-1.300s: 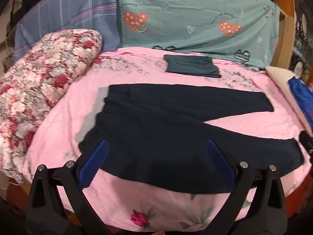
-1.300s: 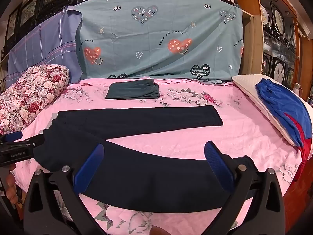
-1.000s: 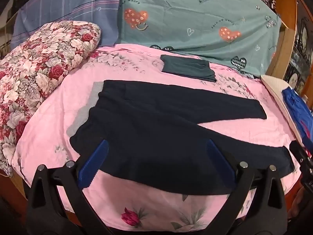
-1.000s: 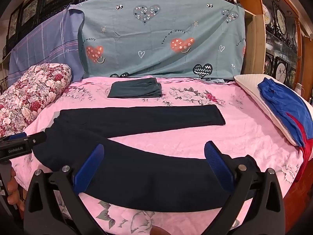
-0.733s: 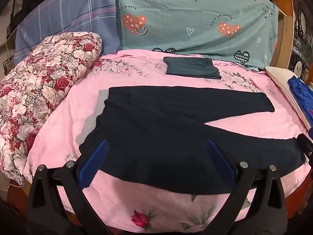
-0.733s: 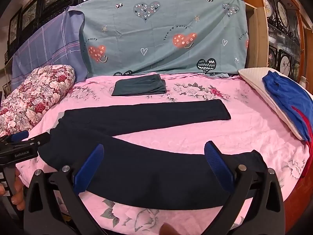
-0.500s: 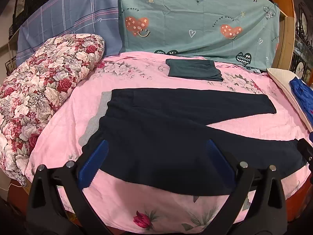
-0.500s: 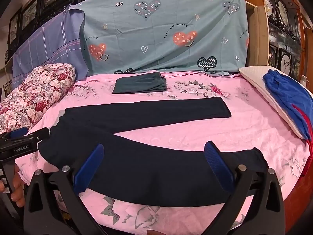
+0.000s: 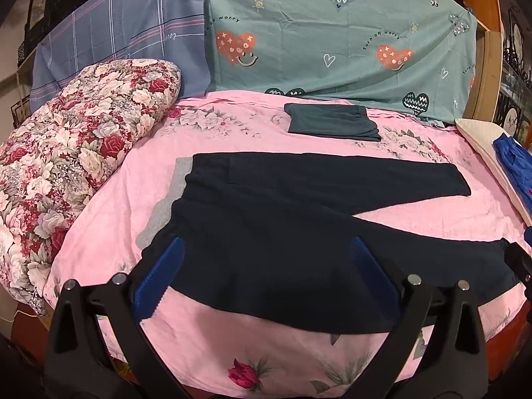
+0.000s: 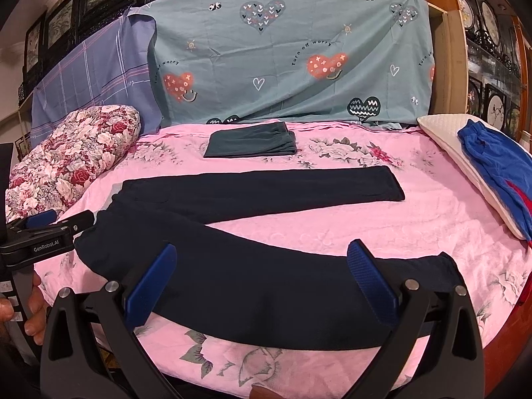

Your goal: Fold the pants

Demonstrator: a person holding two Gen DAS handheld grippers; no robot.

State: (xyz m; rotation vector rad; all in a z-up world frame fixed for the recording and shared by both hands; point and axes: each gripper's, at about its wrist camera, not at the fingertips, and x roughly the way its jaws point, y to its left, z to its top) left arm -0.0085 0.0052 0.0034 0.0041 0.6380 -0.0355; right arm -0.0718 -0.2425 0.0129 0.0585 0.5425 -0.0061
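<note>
Both your wrist cams sit low at the near edge of the bed, looking across it toward the draped teal heart sheet at the back. Your left one is over by the waistband end of the pants, close to the floral quilt. Your right one sits further right, above the near leg. Both views share the pants, the folded green cloth and the backdrop.
</note>
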